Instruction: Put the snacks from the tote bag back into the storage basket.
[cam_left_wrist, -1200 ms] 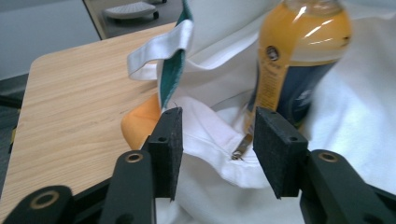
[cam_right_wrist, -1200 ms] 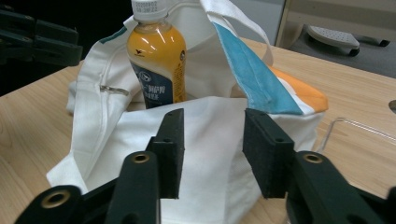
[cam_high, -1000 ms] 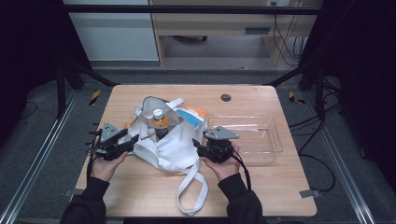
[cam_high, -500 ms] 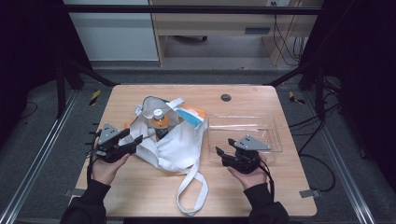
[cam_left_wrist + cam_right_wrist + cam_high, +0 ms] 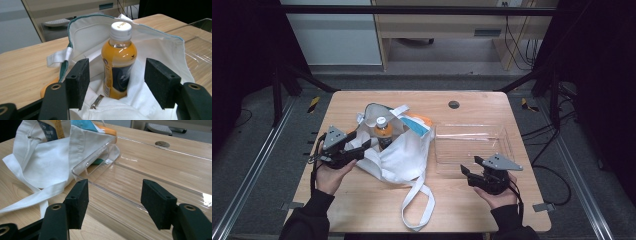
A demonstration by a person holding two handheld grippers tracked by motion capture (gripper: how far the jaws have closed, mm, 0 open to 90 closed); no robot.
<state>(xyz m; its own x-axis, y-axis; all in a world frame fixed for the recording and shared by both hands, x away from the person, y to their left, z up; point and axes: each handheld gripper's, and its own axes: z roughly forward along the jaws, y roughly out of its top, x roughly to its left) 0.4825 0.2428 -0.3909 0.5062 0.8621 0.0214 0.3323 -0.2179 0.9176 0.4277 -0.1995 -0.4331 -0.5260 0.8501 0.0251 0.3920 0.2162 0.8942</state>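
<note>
A white cloth bag [image 5: 397,152] lies open on the wooden table [image 5: 492,107]. In it an orange juice bottle [image 5: 383,131] with a white cap stands upright. My left gripper [image 5: 363,146] is at the bag's left edge, open. Its jaws have just been opening. In the left gripper view the bottle [image 5: 119,62] stands just beyond the two pads [image 5: 78,80], with bag cloth [image 5: 155,47] below and around them, untouched. My right gripper [image 5: 467,175] is open at the near edge of a clear plastic tray [image 5: 472,145]. Its jaws have also just been opening, with nothing held.
An orange item and a teal packet [image 5: 419,122] poke out of the bag's right side. The bag's strap [image 5: 417,205] loops toward the table's front edge. A round cable hole [image 5: 454,104] sits at the back. In the right gripper view the tray's rim [image 5: 110,190] runs just beyond the jaws.
My right gripper has moved right, away from the bag to the tray's near edge. Both grippers' jaws stand wider apart. The left hand has stayed at the bag.
</note>
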